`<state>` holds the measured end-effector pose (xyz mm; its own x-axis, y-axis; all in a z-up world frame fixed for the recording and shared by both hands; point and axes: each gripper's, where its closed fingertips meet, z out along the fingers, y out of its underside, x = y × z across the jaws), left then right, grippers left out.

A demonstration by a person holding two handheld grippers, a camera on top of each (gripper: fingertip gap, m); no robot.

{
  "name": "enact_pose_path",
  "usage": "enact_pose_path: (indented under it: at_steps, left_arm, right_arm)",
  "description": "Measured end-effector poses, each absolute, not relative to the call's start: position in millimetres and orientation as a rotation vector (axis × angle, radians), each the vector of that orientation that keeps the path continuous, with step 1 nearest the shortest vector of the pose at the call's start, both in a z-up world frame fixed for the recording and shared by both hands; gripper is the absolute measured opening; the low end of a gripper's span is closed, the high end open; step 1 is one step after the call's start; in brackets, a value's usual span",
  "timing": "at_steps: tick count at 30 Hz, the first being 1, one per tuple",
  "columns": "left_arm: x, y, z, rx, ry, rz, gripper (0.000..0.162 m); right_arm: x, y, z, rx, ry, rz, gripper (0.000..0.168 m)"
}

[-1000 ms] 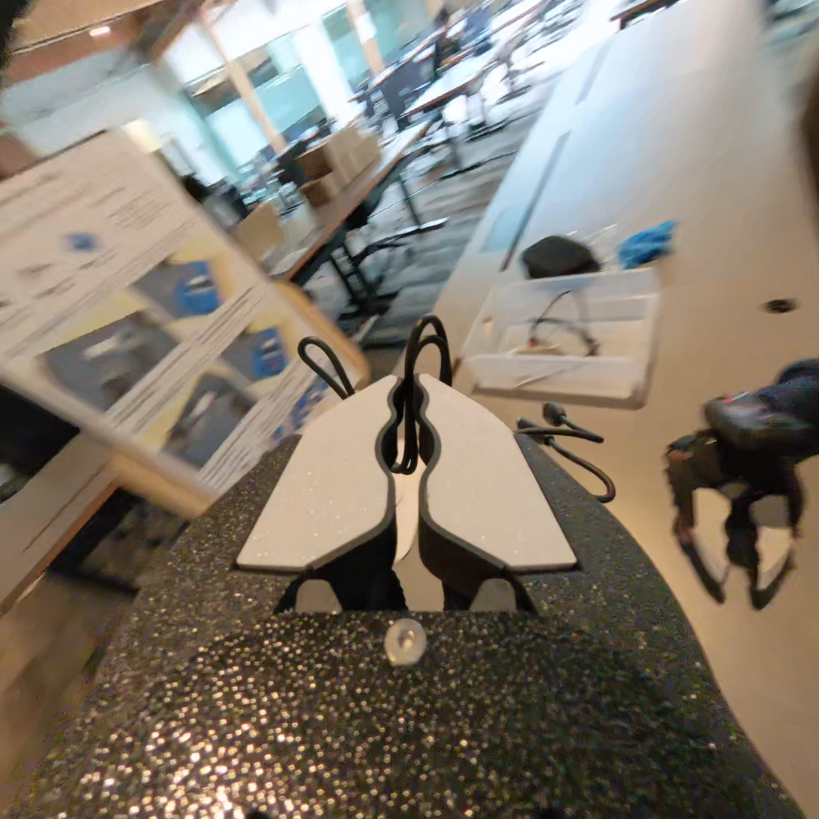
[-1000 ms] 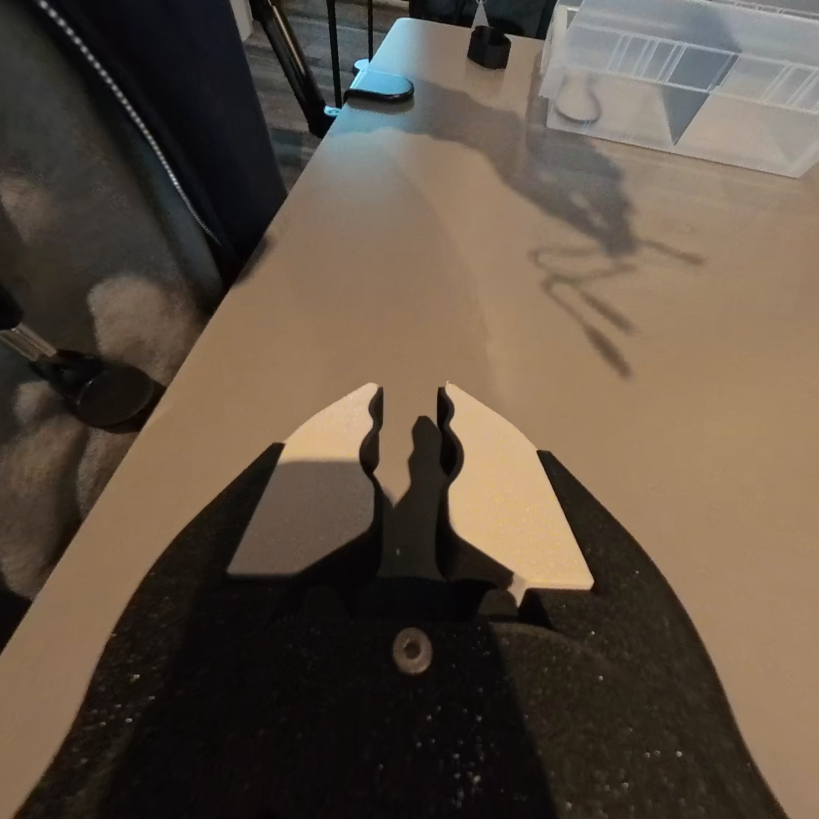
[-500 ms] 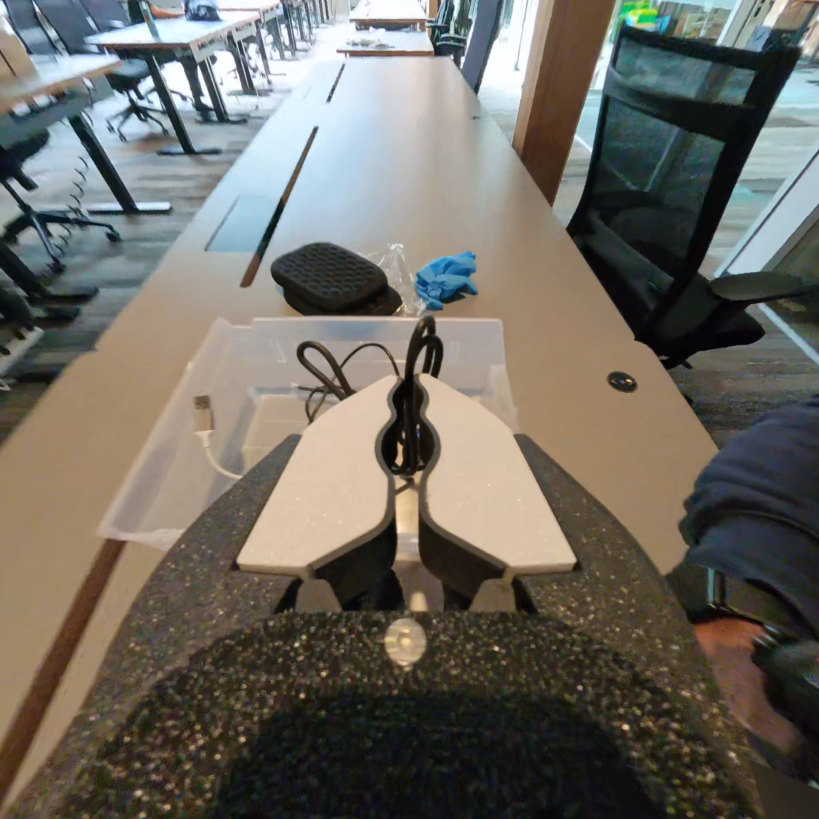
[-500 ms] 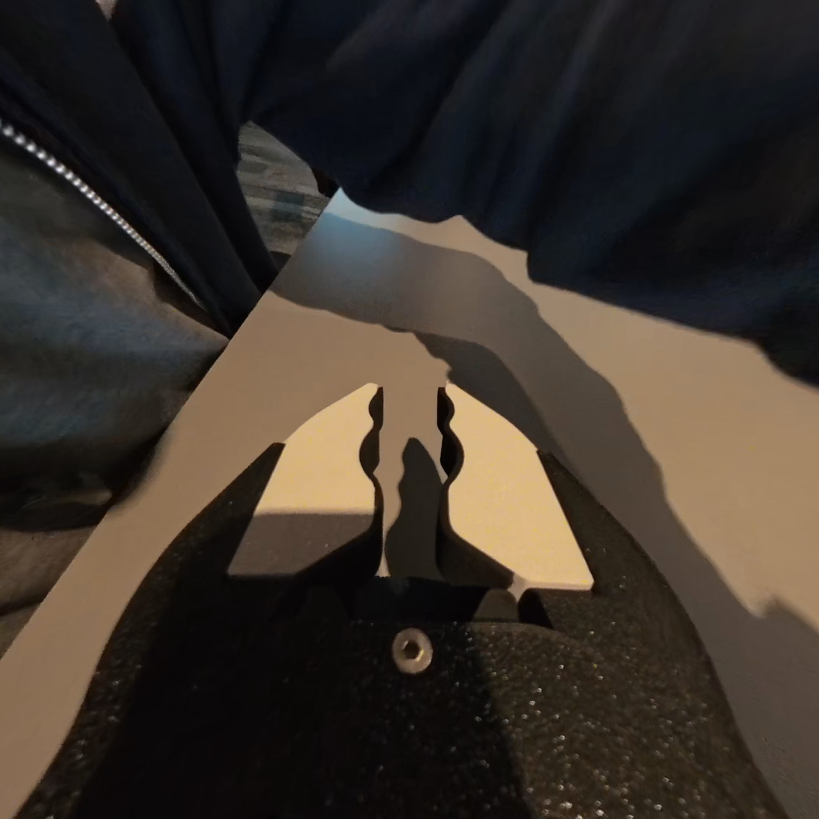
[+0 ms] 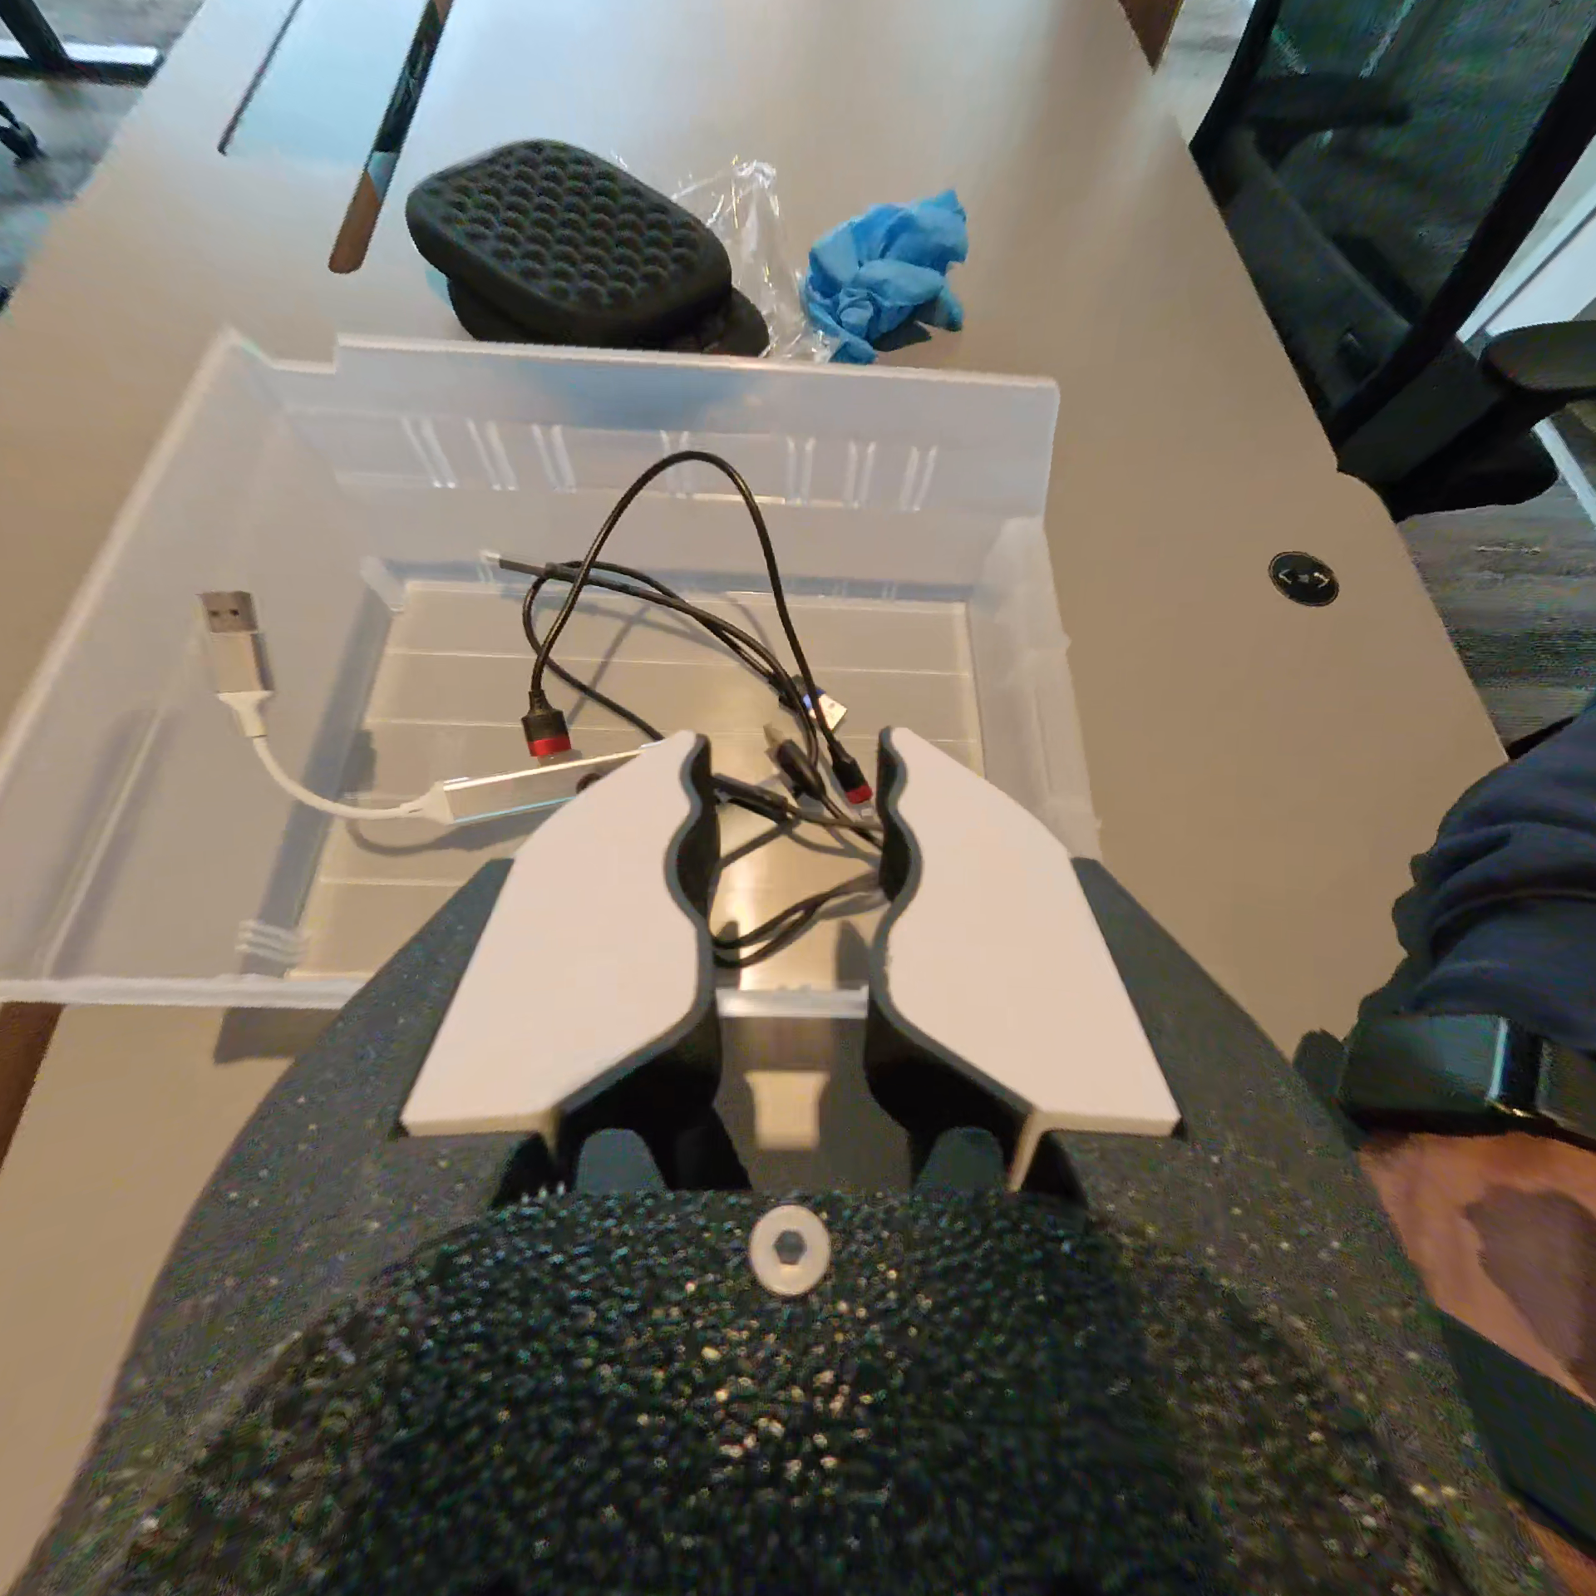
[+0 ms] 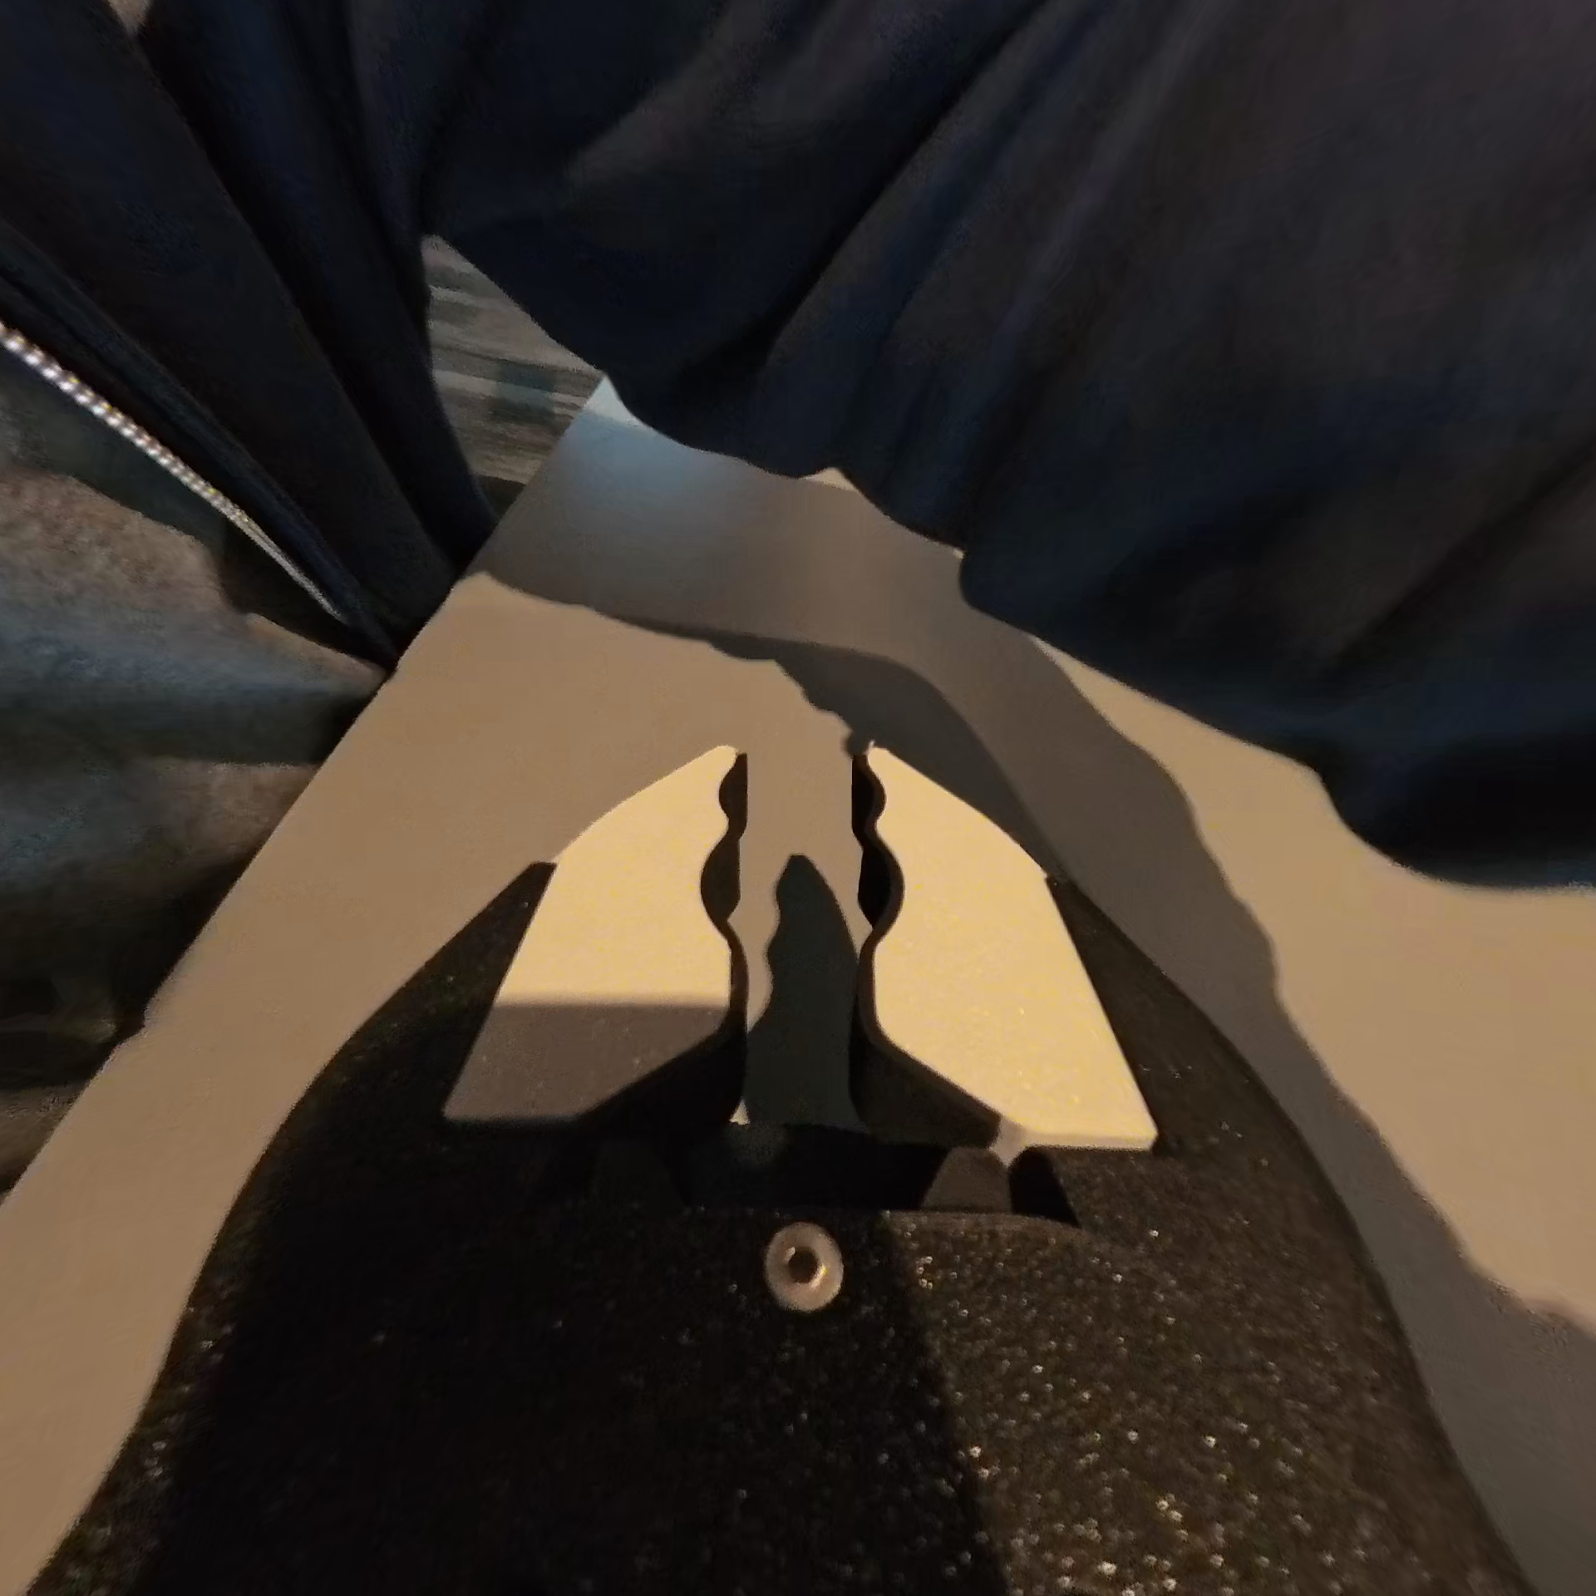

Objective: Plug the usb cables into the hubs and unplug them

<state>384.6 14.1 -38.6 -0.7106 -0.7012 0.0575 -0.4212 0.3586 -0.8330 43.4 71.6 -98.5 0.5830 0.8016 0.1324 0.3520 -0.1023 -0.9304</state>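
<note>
Clear bin (image 5: 155, 535) with black cables (image 5: 691, 596) and silver hub (image 5: 509, 790)

- Black usb cables (image 5: 691, 604): loose tangle, one loop arching up; red-banded plug (image 5: 544, 730) at left, further plugs at right.
- Silver hub (image 5: 509, 794): lies flat left of the tangle; white lead curls left, its USB plug (image 5: 231, 643) at the bin's left wall.
- All inside clear bin (image 5: 129, 604).
</note>
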Motion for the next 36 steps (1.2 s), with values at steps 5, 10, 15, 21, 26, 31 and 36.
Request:
enact_pose_path:
  at_steps: [5,10,15,21,26,31,36]
  left_arm:
    - [338,43,1,-0.936,2.187,-1.336,0.038]
    - [251,111,21,-0.938,1.998,-1.307,0.038]
    - [154,219,23,-1.128,1.785,-1.133,0.038]
    - [17,353,59,-1.373,1.593,-0.710,0.038]
    - [-102,448,44,-1.701,1.395,-0.393,0.037]
    - [-157,492,23,-1.829,1.140,-0.464,0.036]
    - [-153,507,70,-1.580,0.953,-0.622,0.036]
  right_arm:
    - [45,73,-98,-1.694,-0.952,0.497,0.023]
    - [48,74,-96,-1.691,-0.927,0.507,0.023]
    - [51,77,-92,-1.688,-0.891,0.518,0.022]
    - [52,78,-93,-1.697,-0.878,0.527,0.023]
    - [52,78,-94,-1.702,-0.887,0.517,0.023]
    - [51,80,-90,-1.686,-0.857,0.555,0.022]
    - [31,132,-62,-1.648,-0.786,0.670,0.015]
